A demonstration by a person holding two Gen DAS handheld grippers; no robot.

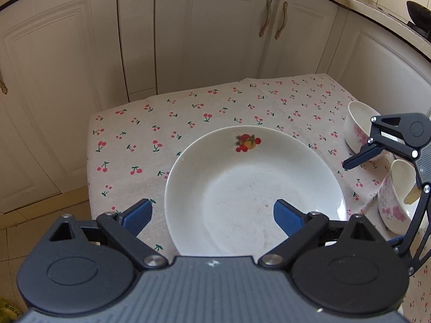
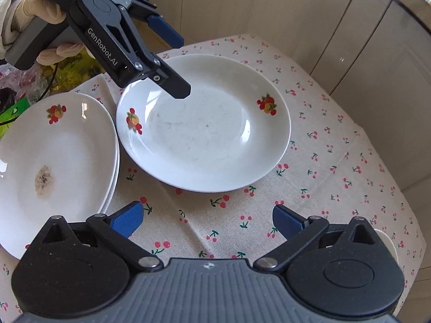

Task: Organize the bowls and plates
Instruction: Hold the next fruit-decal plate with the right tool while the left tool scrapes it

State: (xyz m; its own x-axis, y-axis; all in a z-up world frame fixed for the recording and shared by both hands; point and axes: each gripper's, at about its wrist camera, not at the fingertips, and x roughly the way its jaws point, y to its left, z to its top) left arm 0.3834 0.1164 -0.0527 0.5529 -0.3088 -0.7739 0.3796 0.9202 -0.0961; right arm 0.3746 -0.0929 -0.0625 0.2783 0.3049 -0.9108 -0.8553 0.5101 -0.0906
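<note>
White china lay on a cherry-print tablecloth: one plate in the middle, a stack of plates just beside it, two flowered bowls near the cloth's edge. The left gripper hung over the middle plate, jaws spread wide, holding nothing. The right gripper stood over bare cloth, equally wide and empty.

Home kitchen: cabinets, wok, cherry-print tablecloth.

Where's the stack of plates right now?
In the right wrist view, the stack of plates sits at the left edge, beside the single plate on the cherry tablecloth.
</note>
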